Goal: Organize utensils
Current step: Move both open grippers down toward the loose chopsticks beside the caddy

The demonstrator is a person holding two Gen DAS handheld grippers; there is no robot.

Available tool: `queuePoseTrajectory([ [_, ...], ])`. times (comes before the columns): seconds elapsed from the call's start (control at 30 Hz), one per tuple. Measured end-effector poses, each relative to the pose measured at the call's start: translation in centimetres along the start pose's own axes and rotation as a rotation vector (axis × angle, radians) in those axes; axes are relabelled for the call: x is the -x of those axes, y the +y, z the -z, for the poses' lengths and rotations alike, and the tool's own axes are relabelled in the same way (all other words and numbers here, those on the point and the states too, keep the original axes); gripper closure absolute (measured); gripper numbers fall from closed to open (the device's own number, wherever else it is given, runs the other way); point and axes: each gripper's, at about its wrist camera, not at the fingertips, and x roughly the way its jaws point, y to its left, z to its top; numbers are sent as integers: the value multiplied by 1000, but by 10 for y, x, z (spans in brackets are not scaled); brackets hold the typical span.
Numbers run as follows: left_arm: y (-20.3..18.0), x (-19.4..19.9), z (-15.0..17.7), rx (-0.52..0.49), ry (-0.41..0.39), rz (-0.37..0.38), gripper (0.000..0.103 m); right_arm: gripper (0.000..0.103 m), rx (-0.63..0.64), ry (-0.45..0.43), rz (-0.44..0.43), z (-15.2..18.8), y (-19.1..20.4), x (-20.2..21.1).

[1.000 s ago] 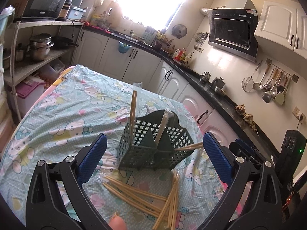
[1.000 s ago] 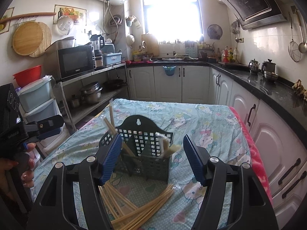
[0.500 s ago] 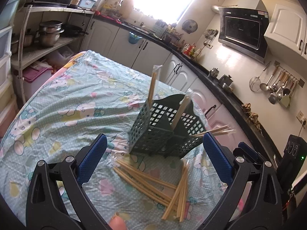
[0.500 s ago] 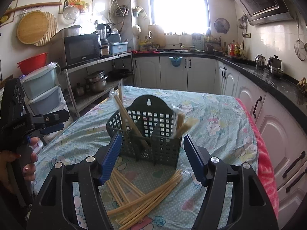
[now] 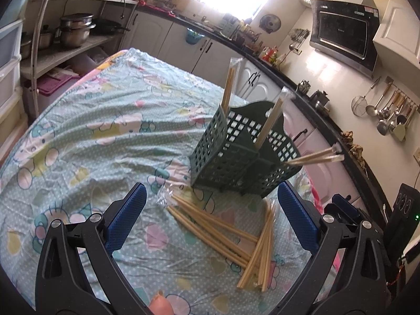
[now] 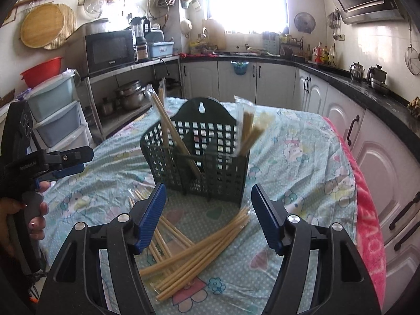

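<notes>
A dark green perforated utensil holder [image 5: 241, 162] [image 6: 202, 162] stands on the table with several wrapped chopsticks [image 5: 229, 84] [image 6: 170, 134] sticking up out of its compartments. Loose bamboo chopsticks [image 5: 236, 236] [image 6: 199, 246] lie crossed on the cloth in front of it. My left gripper [image 5: 212, 220] hangs open above the loose pile, nothing between its blue pads. My right gripper [image 6: 207, 218] is also open over the pile, just short of the holder. In the right wrist view the left gripper [image 6: 47, 162] shows at the left edge, held by a hand [image 6: 34, 210].
The table wears a pale blue cartoon-print cloth [image 5: 86, 141] with a pink towel [image 6: 367, 204] along its right edge. White cabinets under a black counter [image 6: 367, 89] run behind and to the right. A metal shelf rack with pots [image 5: 76, 29] and plastic drawers [image 6: 55, 115] stands at the left.
Both grippers have come down toward the table, so the loose chopsticks lie higher in both views. Both pairs of jaws have stayed open and the holder and chopsticks have not moved.
</notes>
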Motion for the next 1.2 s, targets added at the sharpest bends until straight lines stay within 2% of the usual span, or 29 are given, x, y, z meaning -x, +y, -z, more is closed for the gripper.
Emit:
queuePoseTrajectory([
  [0.4,7,-27,23,9,87,-20,11,38,-19,85,52,27,-18,-23],
  [0.57,12,-41,27,24,118,-27,35,38,-32,116,74,34,-28,-35],
  [0.7,22,-54,21,50,127,-40,42,38,-42,134,88,38,-36,-44],
  [0.77,25,-59,18,59,134,-44,54,38,-46,146,95,40,-39,-49],
  [0.87,34,-69,13,91,152,-56,58,38,-57,159,98,42,-43,-55],
  [1.13,51,-92,4,147,191,-96,60,38,-72,183,98,43,-49,-70],
  [1.2,53,-96,1,147,194,-92,65,38,-81,195,94,42,-50,-74],
])
